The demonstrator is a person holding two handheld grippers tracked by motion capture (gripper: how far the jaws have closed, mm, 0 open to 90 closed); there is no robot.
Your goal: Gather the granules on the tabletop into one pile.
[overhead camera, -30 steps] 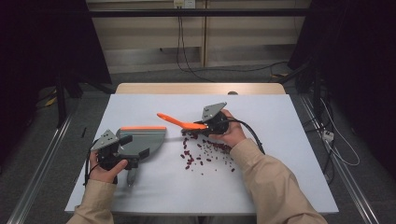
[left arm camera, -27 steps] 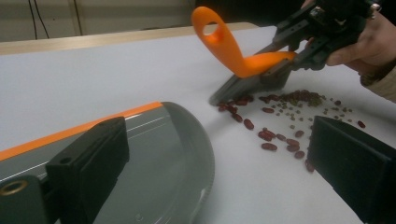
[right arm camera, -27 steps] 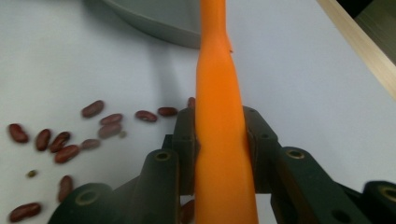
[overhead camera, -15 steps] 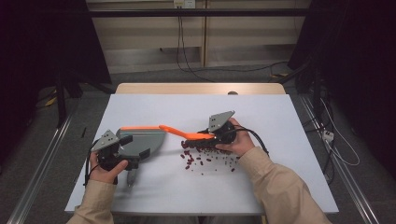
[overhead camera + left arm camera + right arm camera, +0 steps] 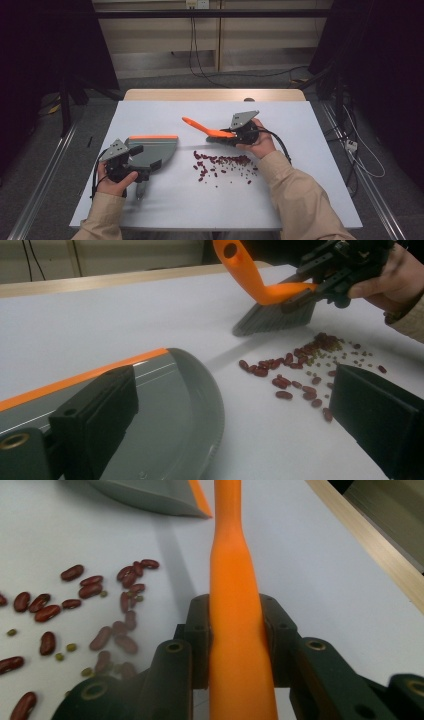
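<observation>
The right tool [image 5: 226, 137] is clamping the orange handle of a small brush [image 5: 210, 132]; in the right gripper view its two black jaws are pressing against either side of that handle [image 5: 235, 645]. In the left gripper view the brush's dark bristles [image 5: 275, 320] are hanging just beyond the beans, at the far edge of the pile, and whether they are touching the bench cannot be told. The handle is angling up and away from the beans, towards the far side of the bench [image 5: 310, 200].

The red beans [image 5: 222, 162] are lying loose on the white bench top in a scattered band, with a few small green ones [image 5: 320, 360] mixed in among them. They are sitting just on the near side of the brush head, between the person's two hands.

The grey dustpan [image 5: 150, 150], with an orange strip along its far edge, is lying flat on the bench to the left of the beans, near them but not touching, its open lip facing them. The left tool [image 5: 141, 176] is sitting at the dustpan's near end, away from the beans. In the left gripper view its jaws are standing apart, one over the pan's grey surface [image 5: 165, 415] and the other out over the bare bench close to the beans, pressing on nothing.
</observation>
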